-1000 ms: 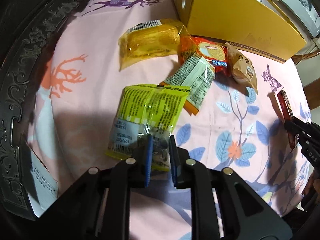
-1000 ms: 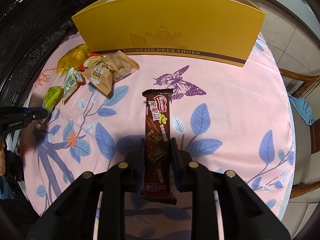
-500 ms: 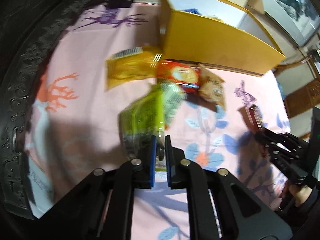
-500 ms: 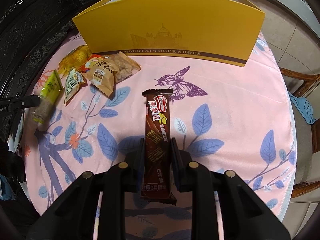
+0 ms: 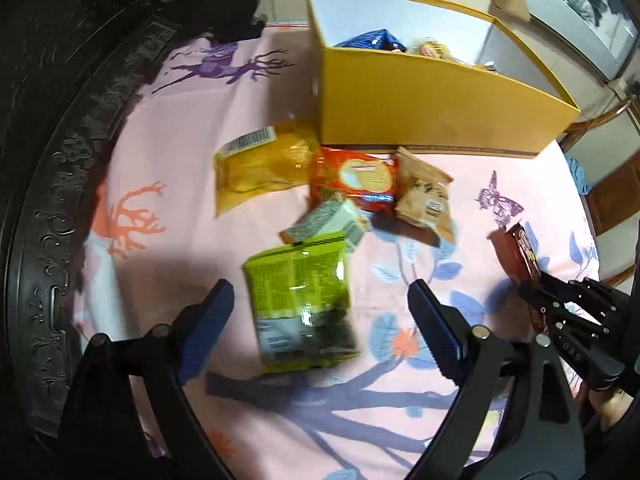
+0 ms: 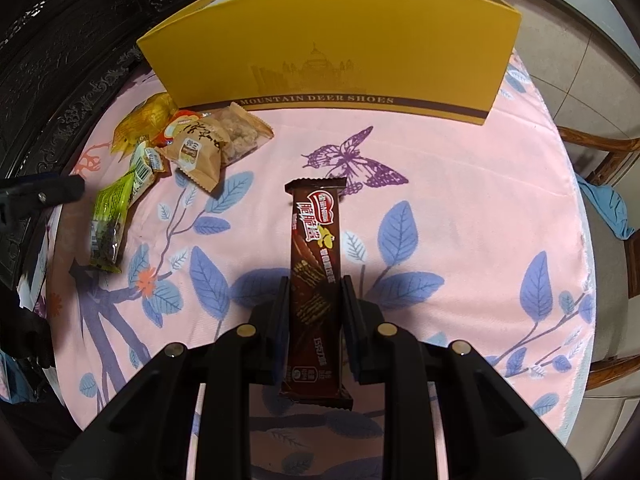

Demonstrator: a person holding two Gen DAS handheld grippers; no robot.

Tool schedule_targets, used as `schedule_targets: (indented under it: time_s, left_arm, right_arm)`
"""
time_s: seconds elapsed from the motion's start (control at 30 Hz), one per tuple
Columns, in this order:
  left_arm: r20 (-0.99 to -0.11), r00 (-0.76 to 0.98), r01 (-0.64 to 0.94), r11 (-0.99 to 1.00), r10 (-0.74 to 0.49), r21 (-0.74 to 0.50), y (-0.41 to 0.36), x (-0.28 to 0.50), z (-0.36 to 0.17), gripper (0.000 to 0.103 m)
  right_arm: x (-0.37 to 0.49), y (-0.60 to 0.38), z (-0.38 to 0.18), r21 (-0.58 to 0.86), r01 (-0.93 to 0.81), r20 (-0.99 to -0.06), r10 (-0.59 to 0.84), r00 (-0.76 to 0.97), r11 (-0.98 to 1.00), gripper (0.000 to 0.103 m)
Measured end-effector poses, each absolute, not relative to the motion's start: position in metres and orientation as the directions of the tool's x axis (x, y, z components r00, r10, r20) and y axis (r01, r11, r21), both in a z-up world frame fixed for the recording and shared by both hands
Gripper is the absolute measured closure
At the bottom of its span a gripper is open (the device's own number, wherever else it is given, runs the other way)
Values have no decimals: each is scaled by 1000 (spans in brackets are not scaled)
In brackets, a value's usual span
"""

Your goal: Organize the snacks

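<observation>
Pink floral tablecloth (image 6: 460,184), yellow box (image 6: 332,40) at 12 o'clock.
Left gripper (image 5: 320,312) spread wide, green packet (image 5: 304,304) lying loose between its fingers; snack pile (image 5: 352,184) beyond, beside the box. Right gripper (image 6: 314,300) pinching chocolate bar (image 6: 316,264).

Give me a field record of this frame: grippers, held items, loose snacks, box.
left gripper: open, fingers either side of green packet, not gripping
green packet: blurred, contact with cloth unclear
right gripper: shut on chocolate wafer bar
loose snacks: yellow packet, red packet, tan packet, barcode packet, clustered by box front
yellow box: open top, some snacks inside
surface: pink printed cloth
</observation>
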State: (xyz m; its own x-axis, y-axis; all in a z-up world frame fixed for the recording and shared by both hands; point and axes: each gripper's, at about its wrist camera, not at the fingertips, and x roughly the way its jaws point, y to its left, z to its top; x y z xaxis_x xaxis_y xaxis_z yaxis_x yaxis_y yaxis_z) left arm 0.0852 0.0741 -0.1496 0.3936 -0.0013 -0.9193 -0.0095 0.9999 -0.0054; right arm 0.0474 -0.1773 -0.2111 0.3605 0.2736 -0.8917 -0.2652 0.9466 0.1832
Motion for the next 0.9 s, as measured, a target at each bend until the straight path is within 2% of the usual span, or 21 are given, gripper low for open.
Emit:
schedule_targets:
  time_s: [0.13,0.3,0.37,0.4,0.5,0.53,0.7,0.9]
  left_arm:
    - [-942,327,-41,997,72,62,81,97,-167,10]
    - [-967,243,-34,996,84,78,79,111,-210,11]
    - [-973,223,-38,998,59,52,81,111,-224,20]
    - [-971,241,-74,997,14,-4,87,108,-225,26]
    - [-967,254,-69,998,5,-13,89,106,-223,39]
    - [-968,251,-73,997,-9,-28,91,104,-223,41]
    - [-960,274,-87,992,-60,-87,98,86,-209,41]
    - [-925,364,-26,992,-107,-125,81,74,-161,41]
  right_arm:
    - [47,-169,-212,181,-290,-893,281,352,940,79]
    - [48,-170,-213,184,-284,-893,280,352,941,79]
    - [48,-172,-213,187,-279,-893,281,352,942,79]
    - [48,-172,-213,188,-278,-893,282,352,942,79]
    - [50,-174,-212,192,-269,-891,283,354,944,79]
    - [50,-175,-212,193,-267,-892,282,354,944,79]
    - [49,-176,-211,193,-268,-890,284,358,944,79]
    - [50,-177,-199,186,-271,-871,286,399,944,79]
